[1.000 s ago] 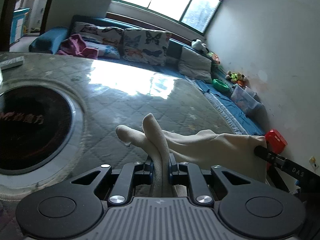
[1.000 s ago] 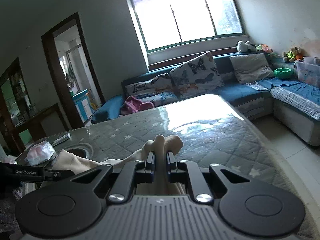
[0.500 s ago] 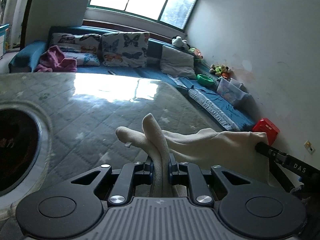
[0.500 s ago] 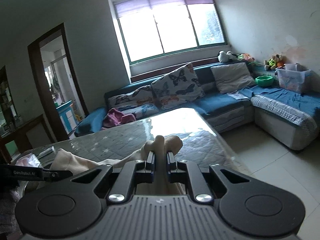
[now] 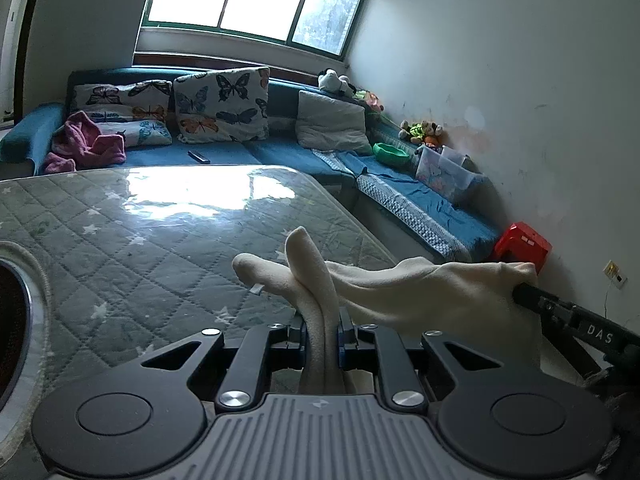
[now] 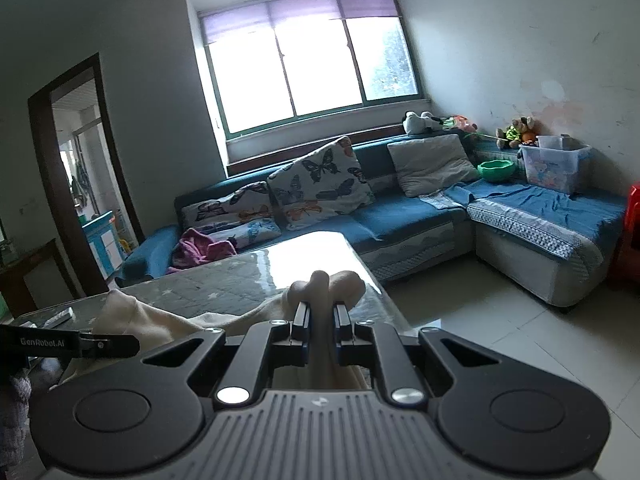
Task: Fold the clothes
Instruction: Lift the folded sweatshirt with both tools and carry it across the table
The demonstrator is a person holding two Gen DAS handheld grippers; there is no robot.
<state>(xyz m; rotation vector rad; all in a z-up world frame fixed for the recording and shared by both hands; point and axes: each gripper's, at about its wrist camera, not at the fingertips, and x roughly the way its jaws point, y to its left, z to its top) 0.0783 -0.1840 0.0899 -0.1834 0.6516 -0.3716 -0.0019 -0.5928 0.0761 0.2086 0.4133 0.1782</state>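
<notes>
Two black two-finger grippers share one garment: a cream-coloured, soft knit piece of clothing (image 5: 404,292), stretched in the air between them above the near right corner of the grey quilted table cover with white stars (image 5: 132,248). The left gripper (image 5: 322,330) has its jaws closed on a bunched fold of the cloth, which pokes up past the fingertips in two rounded lobes. The right gripper (image 6: 320,320) is likewise clamped on a pinch of the same cloth at the other end; in the left wrist view its black finger (image 5: 536,296) shows at the far right, biting the opposite corner.

By the look of it the garment is light and limp, with no stiffness of its own: it sags between the two holds and hangs below them. The knit looks slightly fuzzy, so I judge it unlikely to slip from the pads, but it would stretch if pulled hard. The sensible holds are the ones in use, two corners or edge points of one side, so that the rest falls flat.

Its long axis runs across from left to right, from one gripper to the other, roughly level and along the near edge of the table. Which end is collar or hem cannot be told, since most of the cloth hangs out of sight
</notes>
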